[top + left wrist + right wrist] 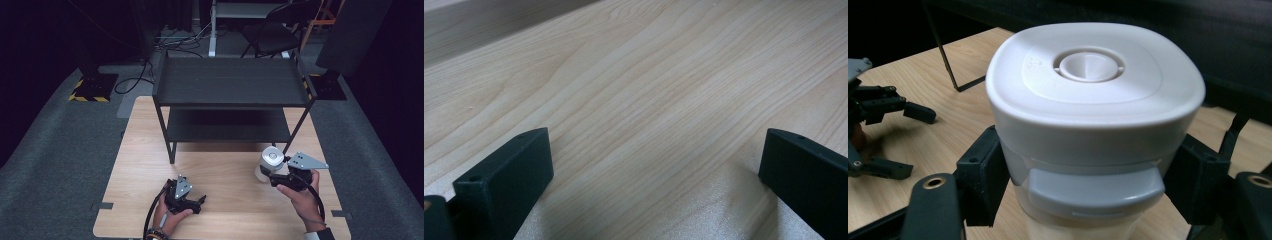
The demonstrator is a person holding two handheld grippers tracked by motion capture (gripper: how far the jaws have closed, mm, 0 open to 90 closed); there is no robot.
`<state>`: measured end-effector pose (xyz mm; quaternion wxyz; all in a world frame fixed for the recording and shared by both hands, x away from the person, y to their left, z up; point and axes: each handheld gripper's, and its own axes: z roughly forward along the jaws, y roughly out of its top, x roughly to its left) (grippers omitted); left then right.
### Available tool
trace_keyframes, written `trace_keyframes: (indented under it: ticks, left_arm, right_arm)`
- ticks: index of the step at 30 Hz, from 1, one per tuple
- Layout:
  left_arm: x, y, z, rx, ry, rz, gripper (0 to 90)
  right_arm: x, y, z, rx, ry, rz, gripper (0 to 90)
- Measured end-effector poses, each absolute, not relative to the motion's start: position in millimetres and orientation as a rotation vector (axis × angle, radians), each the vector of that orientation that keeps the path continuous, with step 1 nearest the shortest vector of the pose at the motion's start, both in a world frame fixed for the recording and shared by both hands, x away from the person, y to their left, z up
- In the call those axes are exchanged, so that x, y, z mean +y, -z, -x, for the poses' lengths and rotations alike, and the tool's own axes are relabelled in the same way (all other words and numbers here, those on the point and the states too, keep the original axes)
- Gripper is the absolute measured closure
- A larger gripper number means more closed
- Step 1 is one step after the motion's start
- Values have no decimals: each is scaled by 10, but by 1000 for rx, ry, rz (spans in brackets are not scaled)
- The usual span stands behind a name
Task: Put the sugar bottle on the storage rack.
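High view and both gripper views. My right gripper held the one white container at the near right of the wooden table, just in front of the black two-tier shelf's right front leg. In the right gripper view the two black jaws pressed on opposite sides of the container, just under the overhang of its lid, with the grey latch tab facing the camera between them. My left gripper rested low over bare tabletop near the front edge, its jaws standing wide with nothing between them, as the left gripper view showed over the wood grain.

Handling, as I judged it: the container looked like rigid moulded plastic, stiff under the pads and not fragile, but smooth-walled and so liable to slip. Whether it was full I could not tell; I supposed it light to moderate. The hold below the lid rim seemed the sound one, since the overhang would stop it sliding downward. Squeezing the lid alone, or catching the latch tab, I judged risky, as either might loosen the seal.

Count: one container, one lid with one round centre button, one latch tab seen, one shelf of two tiers, two grippers, one table.
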<state>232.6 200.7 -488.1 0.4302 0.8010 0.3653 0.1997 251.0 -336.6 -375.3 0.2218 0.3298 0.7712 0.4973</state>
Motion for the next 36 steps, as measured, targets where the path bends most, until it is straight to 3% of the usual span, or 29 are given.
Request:
trace_keyframes:
  ticks: [16,36]
  left_arm:
    - [2006,4881,-2326,912,-499,-1998,6]
    - [2008,4881,-2331,910,-497,-1999,6]
  right_arm:
    - [-3088,3064,-2863,2156,-1372,-879,280]
    - [-2925,2815,-3105,2116,-1394,-922,280]
